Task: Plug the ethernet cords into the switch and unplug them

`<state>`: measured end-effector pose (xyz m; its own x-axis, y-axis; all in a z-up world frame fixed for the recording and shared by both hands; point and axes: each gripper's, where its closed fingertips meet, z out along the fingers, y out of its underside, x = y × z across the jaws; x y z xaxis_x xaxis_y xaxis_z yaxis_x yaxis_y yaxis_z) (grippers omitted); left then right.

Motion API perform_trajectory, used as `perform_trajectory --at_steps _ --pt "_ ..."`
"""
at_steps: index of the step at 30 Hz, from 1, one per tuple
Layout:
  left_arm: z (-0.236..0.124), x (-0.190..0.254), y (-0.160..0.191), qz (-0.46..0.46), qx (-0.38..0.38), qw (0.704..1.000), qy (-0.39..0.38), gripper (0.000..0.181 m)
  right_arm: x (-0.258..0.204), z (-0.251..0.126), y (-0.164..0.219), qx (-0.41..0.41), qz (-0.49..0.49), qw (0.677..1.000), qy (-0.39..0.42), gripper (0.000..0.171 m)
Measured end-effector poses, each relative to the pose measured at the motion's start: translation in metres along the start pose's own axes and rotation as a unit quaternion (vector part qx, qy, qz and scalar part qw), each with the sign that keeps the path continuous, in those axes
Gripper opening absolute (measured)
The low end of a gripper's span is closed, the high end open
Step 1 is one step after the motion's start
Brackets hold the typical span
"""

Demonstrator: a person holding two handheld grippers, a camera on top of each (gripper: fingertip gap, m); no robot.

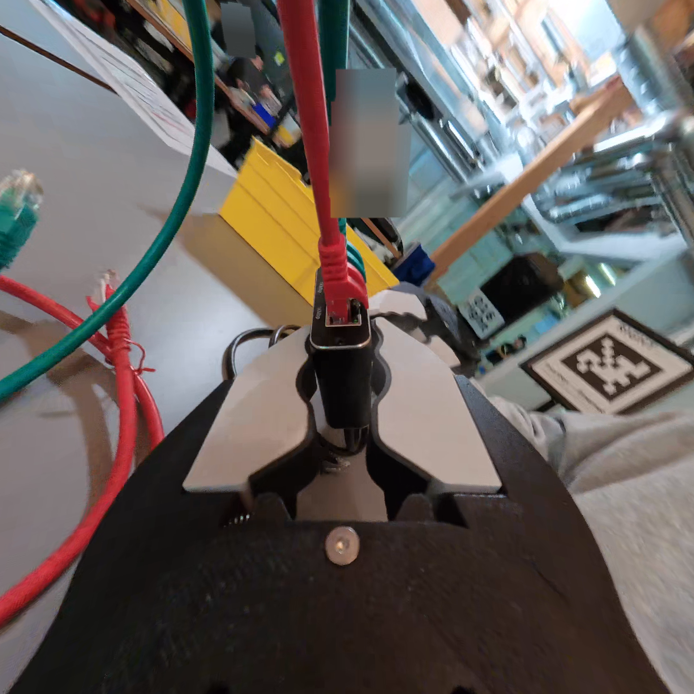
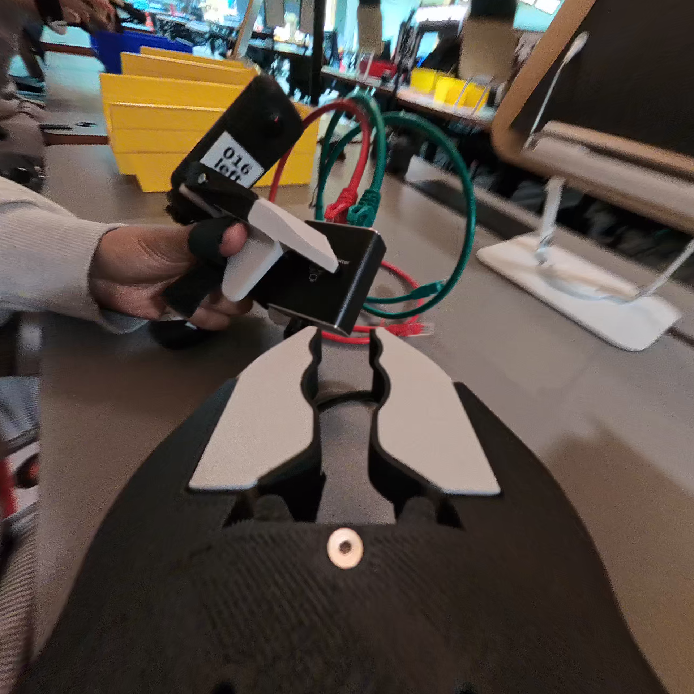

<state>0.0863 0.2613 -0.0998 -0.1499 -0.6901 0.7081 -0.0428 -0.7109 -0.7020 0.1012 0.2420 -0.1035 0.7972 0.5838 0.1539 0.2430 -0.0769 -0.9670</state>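
Left tongs [image 1: 341,375] pinch the black switch [image 1: 340,360], lifted off the grey table [image 2: 488,432]. Right tongs [image 2: 343,349] hang spread and empty just below it. A red cord [image 1: 313,150] and a green cord [image 2: 366,206] sit plugged in; the green plug is mostly hidden from the left camera. Loose ends lie blurred on the table.

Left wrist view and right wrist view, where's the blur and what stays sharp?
Left wrist view: the black box-shaped switch clamped in the left gripper is sharp; the shelving behind is smeared. Right wrist view: the right gripper is crisp, the stacked yellow plastic bins soft, edges bent by the wide lens.
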Motion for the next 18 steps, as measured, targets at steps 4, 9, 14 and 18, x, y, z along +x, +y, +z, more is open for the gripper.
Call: perform_trajectory --at_steps 4,9,14,18 --pt "-0.01 -0.01 -0.016 -0.013 0.064 0.998 -0.027 0.025 -0.002 0.002 -0.002 0.004 -0.004 1.0 0.02 0.025" --pt "-0.005 0.001 -0.013 0.024 0.053 0.998 -0.005 0.025 -0.019 0.014 0.007 -0.033 0.124 0.991 -0.026 0.026" --pt "0.003 0.011 -0.006 0.043 0.036 0.998 0.022 0.025 -0.021 0.011 0.002 0.0 0.249 0.964 -0.097 0.016" --pt "0.005 0.011 -0.004 0.045 0.033 0.998 0.028 0.025 -0.018 0.009 0.0 0.026 0.352 0.925 -0.142 0.011"
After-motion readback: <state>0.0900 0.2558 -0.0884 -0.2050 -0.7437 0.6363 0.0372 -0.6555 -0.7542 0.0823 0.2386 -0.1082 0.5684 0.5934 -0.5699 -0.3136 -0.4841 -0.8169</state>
